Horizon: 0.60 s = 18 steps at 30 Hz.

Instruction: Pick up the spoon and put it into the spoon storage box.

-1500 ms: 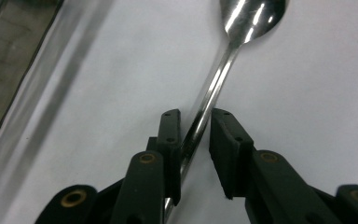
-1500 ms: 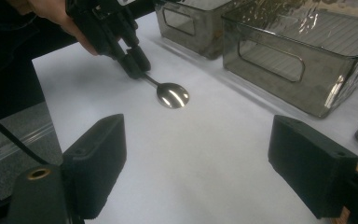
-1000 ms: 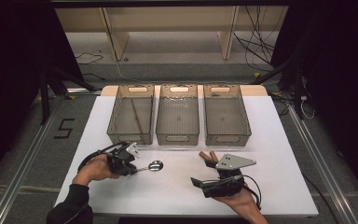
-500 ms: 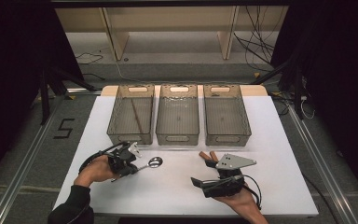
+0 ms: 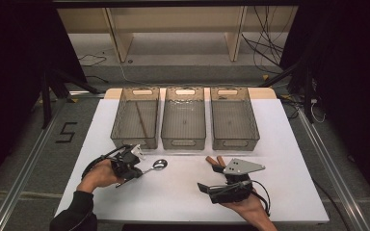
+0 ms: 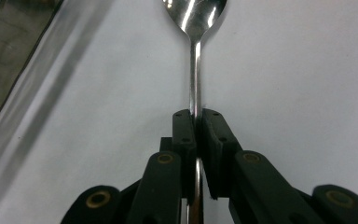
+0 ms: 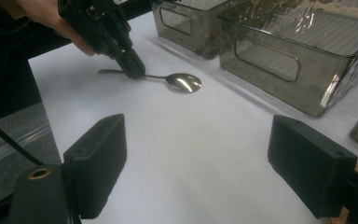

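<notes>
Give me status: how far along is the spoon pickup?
Done: the left gripper has its jaws shut on the spoon handle. In hand: the spoon lies flat on the table, not lifted. Left: lifting it and probably dropping it in a bin. The right gripper is open and holds nothing.

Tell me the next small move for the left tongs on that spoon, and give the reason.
Probably lift straight up a little. The left tongs are shut on the thin handle of the shiny metal spoon, which lies flat on the white table. Its bowl points toward the three smoky clear plastic bins, so it likely has to clear a bin wall. The right tongs are open, apart from it.
</notes>
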{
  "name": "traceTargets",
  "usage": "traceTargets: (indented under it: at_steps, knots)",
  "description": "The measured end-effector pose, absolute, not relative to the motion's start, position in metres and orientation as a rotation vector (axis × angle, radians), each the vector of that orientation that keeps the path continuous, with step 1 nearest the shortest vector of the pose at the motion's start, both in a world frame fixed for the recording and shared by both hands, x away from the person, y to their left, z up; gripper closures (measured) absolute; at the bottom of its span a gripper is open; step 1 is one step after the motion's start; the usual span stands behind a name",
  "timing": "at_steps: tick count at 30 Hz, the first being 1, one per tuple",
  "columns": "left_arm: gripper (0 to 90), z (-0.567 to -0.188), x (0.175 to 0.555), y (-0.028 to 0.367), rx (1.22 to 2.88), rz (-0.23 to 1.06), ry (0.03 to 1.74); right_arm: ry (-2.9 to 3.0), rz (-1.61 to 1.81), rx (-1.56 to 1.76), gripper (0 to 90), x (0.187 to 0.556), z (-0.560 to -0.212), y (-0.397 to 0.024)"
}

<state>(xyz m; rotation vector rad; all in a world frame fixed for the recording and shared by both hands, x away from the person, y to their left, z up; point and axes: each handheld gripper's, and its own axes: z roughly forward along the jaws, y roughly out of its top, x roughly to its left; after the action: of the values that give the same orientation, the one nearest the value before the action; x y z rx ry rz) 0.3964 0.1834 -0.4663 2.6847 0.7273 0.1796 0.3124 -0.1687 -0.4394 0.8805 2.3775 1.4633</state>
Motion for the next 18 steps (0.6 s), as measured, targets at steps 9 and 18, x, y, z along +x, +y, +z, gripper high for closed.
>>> traceTargets:
  at_steps: [9, 18]
  knots:
    - [84.1, -0.4653, 0.3956, 0.1820, 2.693, 0.204, 0.727, 2.377, 1.464, 0.881, 20.4, 0.3124, -0.4394, -0.1688]
    - [84.2, -0.4563, 0.3918, 0.1775, 2.671, 0.242, 0.713, 2.378, 1.463, 0.883, 20.4, 0.3124, -0.4396, -0.1687]
